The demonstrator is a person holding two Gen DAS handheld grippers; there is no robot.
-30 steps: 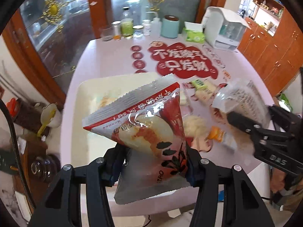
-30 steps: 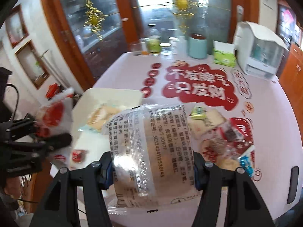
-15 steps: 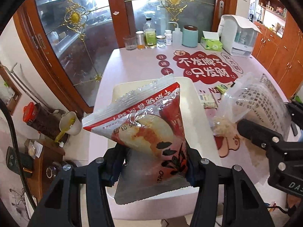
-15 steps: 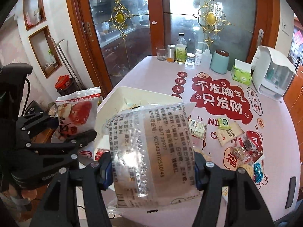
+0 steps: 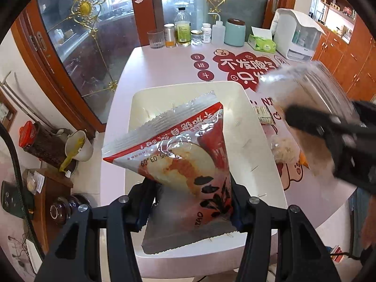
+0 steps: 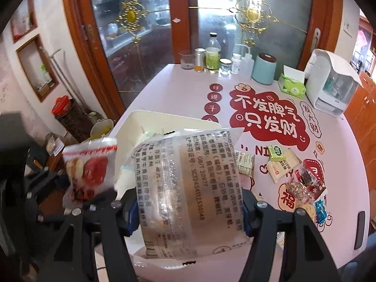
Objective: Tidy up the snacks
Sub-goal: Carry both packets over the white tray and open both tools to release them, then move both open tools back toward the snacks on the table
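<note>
My left gripper (image 5: 190, 204) is shut on a red and white snack bag (image 5: 185, 164) and holds it above the near end of the cream tray (image 5: 256, 136). My right gripper (image 6: 188, 206) is shut on a clear snack bag with printed text (image 6: 188, 176), held above the table's near edge, right of the tray (image 6: 131, 127). The clear bag also shows blurred at the right of the left wrist view (image 5: 312, 89). The red bag and left gripper show at the left of the right wrist view (image 6: 89, 166).
Several small snack packets (image 6: 282, 166) lie on the pink table (image 6: 183, 94) right of the tray. Bottles, jars and a glass (image 6: 212, 54) stand along the far edge with a teal canister (image 6: 264, 69), green tissue pack (image 6: 292, 85) and white appliance (image 6: 331, 82).
Both grippers have risen and drawn back from the table with their bags still held. The tray now shows further below and the right gripper has swung nearer to the left view.
</note>
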